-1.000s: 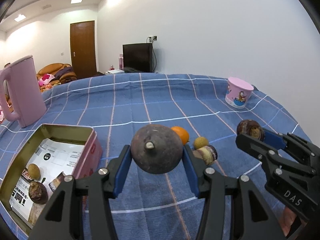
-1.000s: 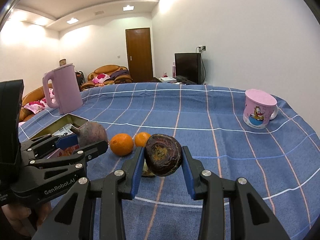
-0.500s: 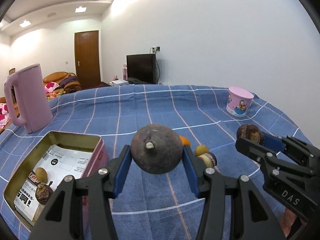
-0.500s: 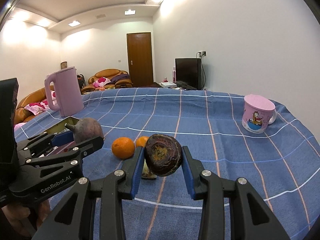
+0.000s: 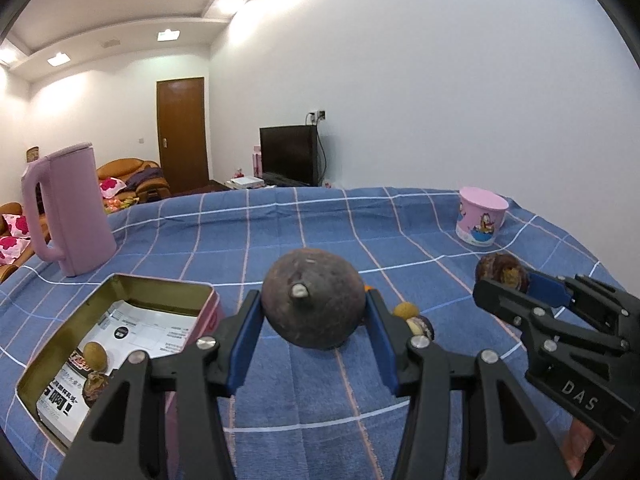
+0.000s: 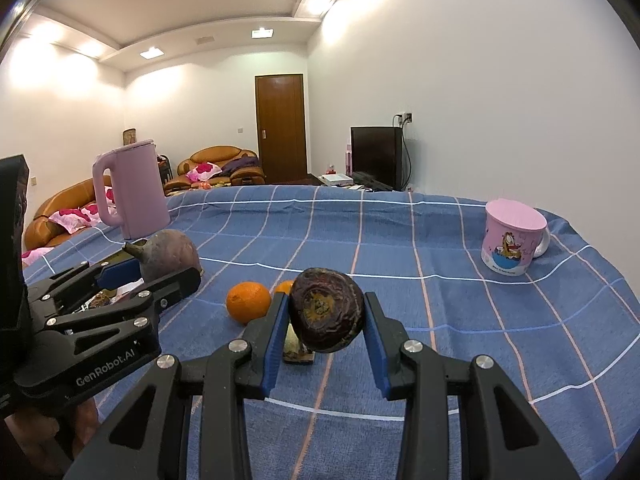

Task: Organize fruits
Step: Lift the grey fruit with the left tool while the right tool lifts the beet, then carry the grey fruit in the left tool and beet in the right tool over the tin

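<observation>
My left gripper (image 5: 314, 330) is shut on a round dark mangosteen (image 5: 314, 304), held above the blue cloth just right of the open metal tin (image 5: 160, 286). The tin holds a small yellow fruit (image 5: 95, 354) and a dark fruit (image 5: 96, 384). My right gripper (image 6: 326, 326) is shut on a wrinkled purple passion fruit (image 6: 326, 316), above the cloth. It shows at the right in the left wrist view (image 5: 500, 274). Two oranges (image 6: 248, 302) and a cut fruit piece (image 6: 296, 346) lie on the cloth below it.
A pink kettle (image 5: 66, 208) stands at the back left. A pink cartoon mug (image 6: 512, 236) stands at the back right. The table has a blue checked cloth (image 6: 400, 240). A small yellow fruit (image 5: 405, 310) and a dark fruit (image 5: 420, 326) lie between the grippers.
Both grippers have risen and tilted upward while holding their fruits; more of the room and ceiling shows. The tin now sits lower and closer to the left gripper.
</observation>
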The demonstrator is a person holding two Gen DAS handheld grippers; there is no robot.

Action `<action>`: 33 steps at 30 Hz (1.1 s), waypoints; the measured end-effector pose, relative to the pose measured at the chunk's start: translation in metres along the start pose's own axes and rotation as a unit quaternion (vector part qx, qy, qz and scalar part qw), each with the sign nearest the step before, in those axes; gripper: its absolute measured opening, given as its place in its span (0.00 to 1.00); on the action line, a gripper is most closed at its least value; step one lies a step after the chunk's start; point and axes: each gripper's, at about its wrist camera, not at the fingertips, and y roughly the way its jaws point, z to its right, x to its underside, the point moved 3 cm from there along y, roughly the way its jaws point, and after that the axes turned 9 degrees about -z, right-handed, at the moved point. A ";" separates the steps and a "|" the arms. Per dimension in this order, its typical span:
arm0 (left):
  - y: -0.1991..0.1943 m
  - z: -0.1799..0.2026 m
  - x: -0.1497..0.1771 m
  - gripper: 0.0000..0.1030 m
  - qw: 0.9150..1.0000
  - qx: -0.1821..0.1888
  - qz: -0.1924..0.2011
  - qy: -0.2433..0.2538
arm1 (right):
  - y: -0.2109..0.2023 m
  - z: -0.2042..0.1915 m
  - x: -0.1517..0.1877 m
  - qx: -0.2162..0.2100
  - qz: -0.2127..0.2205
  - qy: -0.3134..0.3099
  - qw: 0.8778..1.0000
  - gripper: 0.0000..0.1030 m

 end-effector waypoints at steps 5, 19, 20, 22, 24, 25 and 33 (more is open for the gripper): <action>-0.007 0.001 0.000 0.51 1.000 -0.008 0.018 0.002 | -0.004 -0.002 0.000 0.002 0.009 -0.005 1.000 0.38; -0.015 -0.002 0.000 0.51 0.999 -0.026 0.038 -0.003 | -0.017 -0.004 0.001 0.002 0.039 -0.010 0.999 0.38; -0.016 -0.002 0.000 0.51 0.999 -0.030 0.041 -0.002 | -0.019 -0.005 0.002 0.002 0.044 -0.011 0.999 0.38; -0.018 -0.002 0.000 0.51 0.999 -0.033 0.043 0.001 | -0.020 -0.007 0.002 0.000 0.047 -0.015 0.999 0.38; -0.018 -0.003 0.000 0.51 0.998 -0.038 0.042 0.003 | -0.018 -0.009 0.001 -0.002 0.043 -0.019 0.999 0.38; -0.018 -0.004 0.000 0.51 0.998 -0.037 0.041 0.003 | -0.017 -0.010 0.001 -0.003 0.042 -0.021 0.999 0.38; -0.017 -0.010 0.002 0.51 0.999 -0.043 0.031 0.000 | -0.009 -0.018 0.000 -0.008 0.029 -0.031 0.999 0.38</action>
